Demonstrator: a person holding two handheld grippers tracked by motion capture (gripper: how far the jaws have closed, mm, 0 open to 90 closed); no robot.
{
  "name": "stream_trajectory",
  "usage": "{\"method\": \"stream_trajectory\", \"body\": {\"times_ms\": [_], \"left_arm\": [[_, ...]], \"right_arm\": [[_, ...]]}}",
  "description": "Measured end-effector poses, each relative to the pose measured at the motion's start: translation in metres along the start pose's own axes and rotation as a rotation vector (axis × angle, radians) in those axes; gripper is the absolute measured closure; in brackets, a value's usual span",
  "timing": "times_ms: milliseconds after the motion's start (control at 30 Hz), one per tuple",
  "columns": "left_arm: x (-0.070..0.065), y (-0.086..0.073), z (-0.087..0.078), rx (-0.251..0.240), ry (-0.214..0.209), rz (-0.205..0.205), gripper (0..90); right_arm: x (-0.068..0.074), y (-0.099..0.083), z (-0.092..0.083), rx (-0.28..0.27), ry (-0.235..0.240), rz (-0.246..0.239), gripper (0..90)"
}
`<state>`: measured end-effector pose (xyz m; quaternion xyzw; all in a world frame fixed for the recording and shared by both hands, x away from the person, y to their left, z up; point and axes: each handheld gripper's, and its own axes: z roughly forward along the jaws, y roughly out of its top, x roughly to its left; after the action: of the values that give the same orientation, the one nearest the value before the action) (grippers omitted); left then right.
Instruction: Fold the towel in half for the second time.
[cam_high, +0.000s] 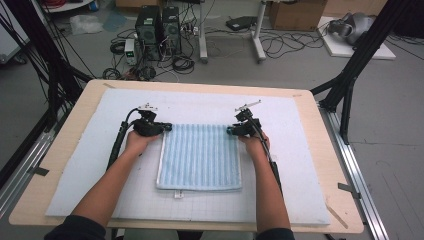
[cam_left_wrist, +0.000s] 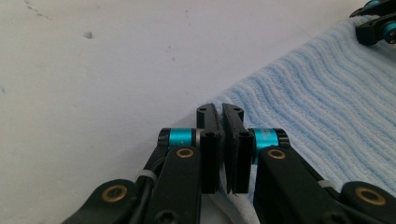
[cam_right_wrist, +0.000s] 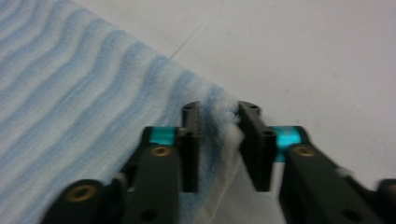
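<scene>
While the blue striped towel (cam_high: 199, 156) lies flat on the white mat (cam_high: 300, 150) that covers the table (cam_high: 67, 145), each hand holds a gripper at one of its far corners. The left gripper (cam_left_wrist: 220, 122) has its jaws pressed together on the towel's far left corner, with a strip of cloth showing beneath them. The right gripper (cam_right_wrist: 219, 119) sits at the far right corner, its jaws part-closed around a bunched tuft of the edge.
</scene>
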<state>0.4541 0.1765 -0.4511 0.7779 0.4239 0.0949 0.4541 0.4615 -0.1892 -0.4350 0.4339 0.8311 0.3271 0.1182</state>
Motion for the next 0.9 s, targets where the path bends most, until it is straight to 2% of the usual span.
{"method": "stream_trajectory", "body": {"times_ms": [33, 67, 167, 233, 267, 333, 433, 500, 633, 667, 767, 833, 867, 900], "left_arm": [[0.0, 0.0, -0.001, 0.002, 0.008, 0.013, 85.5], [-0.001, 0.001, -0.001, -0.005, 0.025, 0.026, 85.8], [-0.001, 0.005, -0.005, -0.049, 0.067, 0.044, 86.6], [0.0, 0.009, -0.008, -0.095, 0.087, 0.041, 86.7], [0.002, 0.011, -0.009, -0.113, 0.086, 0.032, 86.7], [0.003, 0.015, -0.01, -0.116, 0.083, 0.038, 86.7], [0.003, 0.02, -0.014, -0.177, 0.068, 0.032, 86.6], [0.004, 0.021, -0.017, -0.195, 0.048, 0.014, 86.6], [0.004, 0.021, -0.024, -0.171, 0.009, 0.006, 86.3], [0.003, 0.02, -0.026, -0.177, 0.001, 0.002, 86.4], [-0.002, 0.016, -0.033, -0.192, -0.015, 0.007, 86.4], [-0.004, 0.015, -0.037, -0.178, -0.027, 0.012, 86.4], [-0.006, 0.014, -0.039, -0.163, -0.027, 0.033, 86.4], [-0.009, 0.012, -0.041, -0.179, -0.023, 0.049, 86.3]], "right_arm": [[0.001, 0.0, 0.0, 0.003, 0.015, -0.005, 80.1], [0.003, 0.001, 0.0, 0.004, 0.007, -0.021, 82.3], [0.011, 0.004, 0.0, -0.021, -0.058, -0.09, 84.7], [0.015, 0.007, -0.001, -0.053, -0.09, -0.108, 84.8], [0.015, 0.009, -0.002, -0.084, -0.104, -0.112, 84.8], [0.014, 0.012, -0.003, -0.119, -0.117, -0.091, 84.7], [0.011, 0.014, -0.005, -0.169, -0.134, -0.061, 84.6], [0.011, 0.014, -0.007, -0.195, -0.127, -0.047, 84.5], [0.014, 0.013, -0.017, -0.215, -0.116, -0.08, 84.3], [0.016, 0.012, -0.02, -0.22, -0.114, -0.091, 84.3], [0.021, 0.008, -0.03, -0.251, -0.097, -0.111, 84.3], [0.023, 0.005, -0.037, -0.274, -0.076, -0.107, 84.2], [0.024, 0.003, -0.041, -0.288, -0.067, -0.108, 84.1], [0.027, 0.001, -0.045, -0.291, -0.06, -0.111, 84.2]]}}
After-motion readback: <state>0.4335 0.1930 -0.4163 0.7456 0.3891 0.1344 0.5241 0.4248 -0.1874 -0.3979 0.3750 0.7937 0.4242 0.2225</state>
